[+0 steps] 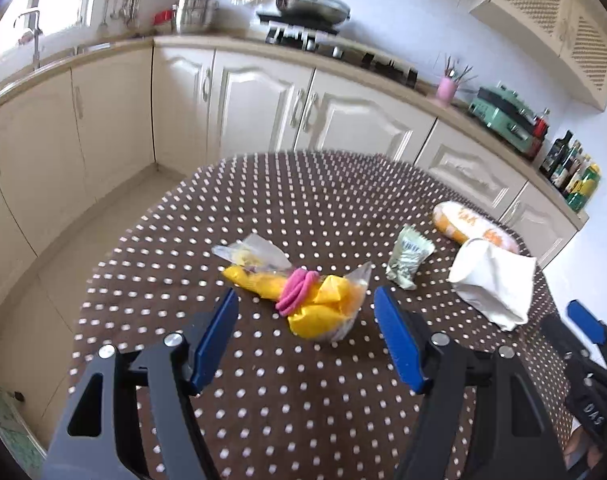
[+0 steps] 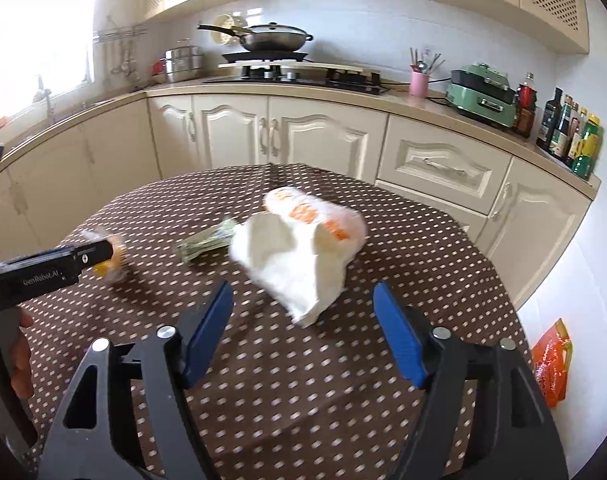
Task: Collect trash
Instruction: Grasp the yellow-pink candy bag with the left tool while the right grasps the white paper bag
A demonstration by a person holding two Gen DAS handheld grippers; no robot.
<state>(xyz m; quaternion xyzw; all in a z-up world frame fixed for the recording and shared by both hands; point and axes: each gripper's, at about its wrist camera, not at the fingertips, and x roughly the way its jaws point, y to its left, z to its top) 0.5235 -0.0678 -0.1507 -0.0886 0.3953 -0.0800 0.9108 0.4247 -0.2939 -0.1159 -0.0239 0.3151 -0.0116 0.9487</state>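
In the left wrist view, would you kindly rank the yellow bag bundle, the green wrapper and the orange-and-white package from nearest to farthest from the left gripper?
From the left gripper:
1. Yellow bag bundle, just ahead of the open fingers.
2. Green wrapper, farther back, to the right.
3. Orange-and-white package, farthest, near the table's far right edge.

Polka-dot tablecloth, wok on stove, pink utensil cup, green appliance, bottles along counter.

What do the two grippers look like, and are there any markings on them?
Both grippers, left gripper and right gripper, have black angular link arms with silver round pivot bolts and flat blue pads. The left one's black body carries small white lettering, too blurred to read surely. No cables or sleeves show.
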